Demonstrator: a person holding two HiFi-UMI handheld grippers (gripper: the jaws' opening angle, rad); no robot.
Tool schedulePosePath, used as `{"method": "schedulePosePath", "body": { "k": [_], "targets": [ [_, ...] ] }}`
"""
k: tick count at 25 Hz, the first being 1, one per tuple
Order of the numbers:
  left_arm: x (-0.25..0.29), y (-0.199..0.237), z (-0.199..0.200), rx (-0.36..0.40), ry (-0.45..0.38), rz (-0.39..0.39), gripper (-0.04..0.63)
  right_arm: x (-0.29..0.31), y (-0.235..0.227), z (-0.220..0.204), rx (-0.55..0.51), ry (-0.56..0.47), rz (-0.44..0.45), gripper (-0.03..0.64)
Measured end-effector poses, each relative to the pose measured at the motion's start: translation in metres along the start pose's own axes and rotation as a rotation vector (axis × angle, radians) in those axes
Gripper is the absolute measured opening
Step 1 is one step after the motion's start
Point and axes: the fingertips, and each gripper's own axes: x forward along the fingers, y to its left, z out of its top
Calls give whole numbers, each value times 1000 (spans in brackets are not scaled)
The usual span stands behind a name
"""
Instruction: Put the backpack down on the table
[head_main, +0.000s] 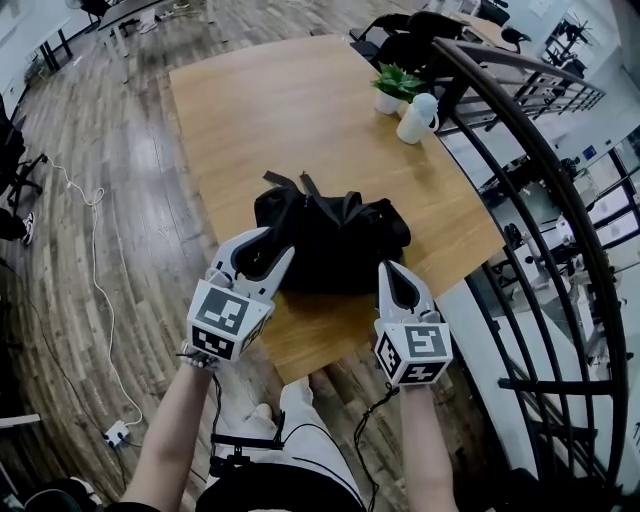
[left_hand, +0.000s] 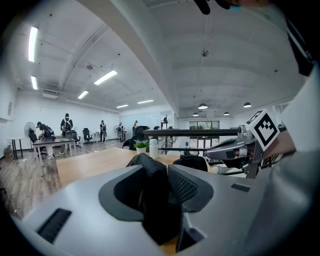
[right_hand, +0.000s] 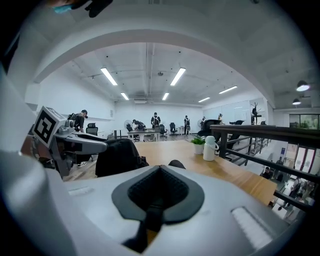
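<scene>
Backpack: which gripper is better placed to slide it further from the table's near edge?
Probably left. The left gripper holds backpack fabric between its fingers, while the right gripper is shut with nothing between them.

The backpack (head_main: 335, 240) is black, the table (head_main: 280, 110) tan wood-grain, the bottle (head_main: 417, 118) white.

Pale grey left gripper (head_main: 270, 250) and right gripper (head_main: 392, 270); black ribbed pads (left_hand: 185, 185); black-and-white marker cubes (head_main: 222, 322); thin black cables (head_main: 358, 432). Worn: light trousers (head_main: 310, 425).
</scene>
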Motion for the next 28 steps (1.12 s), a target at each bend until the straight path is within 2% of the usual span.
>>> {"method": "schedulePosePath", "body": {
  "k": [3, 5, 6, 10, 13, 15, 17, 21, 28],
  "targets": [
    [-10, -1, -10, 3, -3, -7, 179, -10, 10, -9, -1, -3, -5, 9],
    [-14, 3, -25, 16, -10, 3, 178, -10, 17, -23, -2, -11, -9, 9],
    [-16, 5, -31, 23, -16, 10, 168, -10, 21, -30, -2, -14, -11, 9],
    [-41, 7, -28, 30, -51, 36, 49, -25, 37, -30, -13, -27, -16, 9],
    [-60, 4, -23, 31, -70, 47, 15, -38, 48, -26, -25, -39, -18, 9],
    [-72, -1, -23, 75, -64, 47, 6, -47, 57, -25, -32, -51, -17, 9],
    [-85, -10, -20, 110, -63, 24, 6, -56, 65, -23, -39, -61, -15, 9],
    [-117, -33, -7, 100, -97, -42, 6, -79, 82, -21, -42, -74, -17, 9],
    [-172, -55, -2, 84, -155, -69, 6, -133, 113, -20, -22, -125, -51, 9]
  ]
}}
